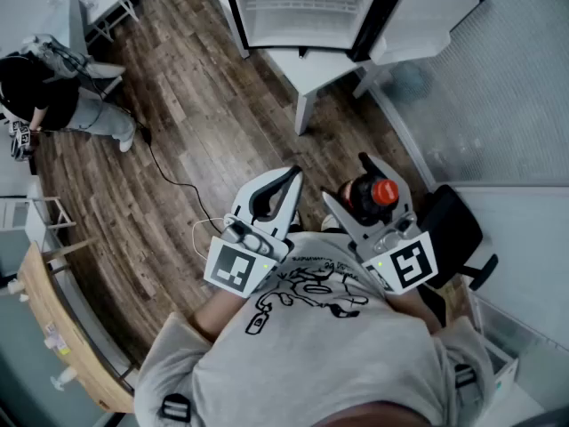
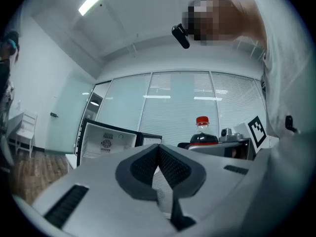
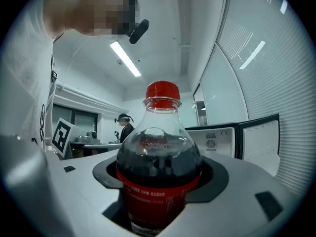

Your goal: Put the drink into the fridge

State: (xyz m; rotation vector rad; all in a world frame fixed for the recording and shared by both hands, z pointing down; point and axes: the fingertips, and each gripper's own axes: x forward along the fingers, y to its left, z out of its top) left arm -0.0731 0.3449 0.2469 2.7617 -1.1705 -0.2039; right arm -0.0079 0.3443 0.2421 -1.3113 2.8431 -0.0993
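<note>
The fridge (image 1: 311, 7) stands open at 12 o'clock in the head view, its white shelves showing and its door (image 1: 427, 16) swung out toward 1 o'clock. The drink bottle (image 3: 158, 167) holds dark liquid up to its shoulder, under a red cap and above a red label.

Wood-plank floor (image 1: 196, 123) fills the room's middle. A glass wall with blinds (image 1: 498, 87) runs along 2 to 3 o'clock. The fridge rests on a low white stand (image 1: 307, 65). A black chair (image 1: 458, 225) sits at 4 o'clock, and another person (image 1: 44, 96) is at 10 o'clock.

The right gripper (image 1: 351, 185) has its 2 jaws spread wide and pinching the bottle's body just above the label, with the bottle upright and well short of the fridge. The left gripper (image 2: 159, 154), at 9 o'clock of the bottle, has its 2 jaws pressed together with nothing between them.
</note>
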